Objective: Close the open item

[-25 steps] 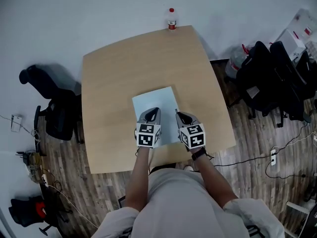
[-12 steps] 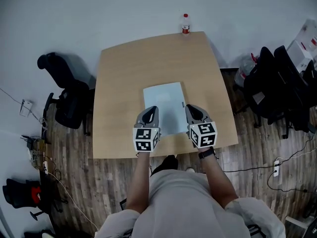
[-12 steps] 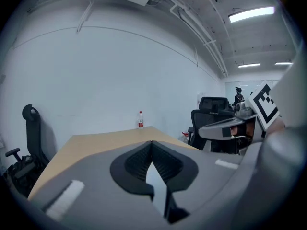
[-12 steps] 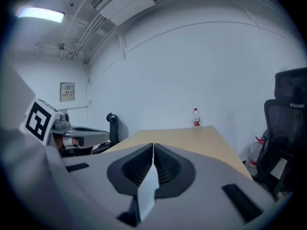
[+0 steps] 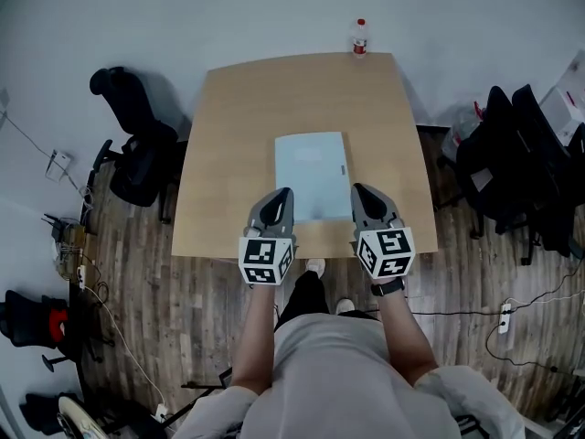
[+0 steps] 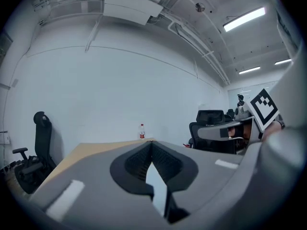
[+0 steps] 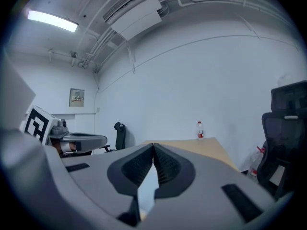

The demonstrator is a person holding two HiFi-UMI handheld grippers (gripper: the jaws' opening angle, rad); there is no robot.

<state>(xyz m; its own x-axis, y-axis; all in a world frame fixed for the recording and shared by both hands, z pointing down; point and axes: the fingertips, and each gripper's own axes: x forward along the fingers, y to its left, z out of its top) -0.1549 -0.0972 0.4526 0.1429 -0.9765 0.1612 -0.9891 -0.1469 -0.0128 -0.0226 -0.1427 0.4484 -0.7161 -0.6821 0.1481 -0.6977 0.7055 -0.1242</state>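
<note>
Withdrawn to the table (image 5: pixel 215 236) edge, left gripper (image 5: pixel 282 194) and right gripper (image 5: pixel 358 190), jaws closed and empty, flank the pale item (image 5: pixel 311 174).

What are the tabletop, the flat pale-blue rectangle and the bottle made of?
Light tan tabletop: wood or wood-look laminate, matte, faint grain.
Flat pale-blue rectangular item: smooth, even surface; plastic or metal, unclear.
Small clear red-capped bottle: likely plastic, see-through body.

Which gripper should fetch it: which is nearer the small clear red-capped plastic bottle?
Right. The right gripper sits straight in line with the red-capped plastic bottle; the left gripper is as far back but offset leftward.
</note>
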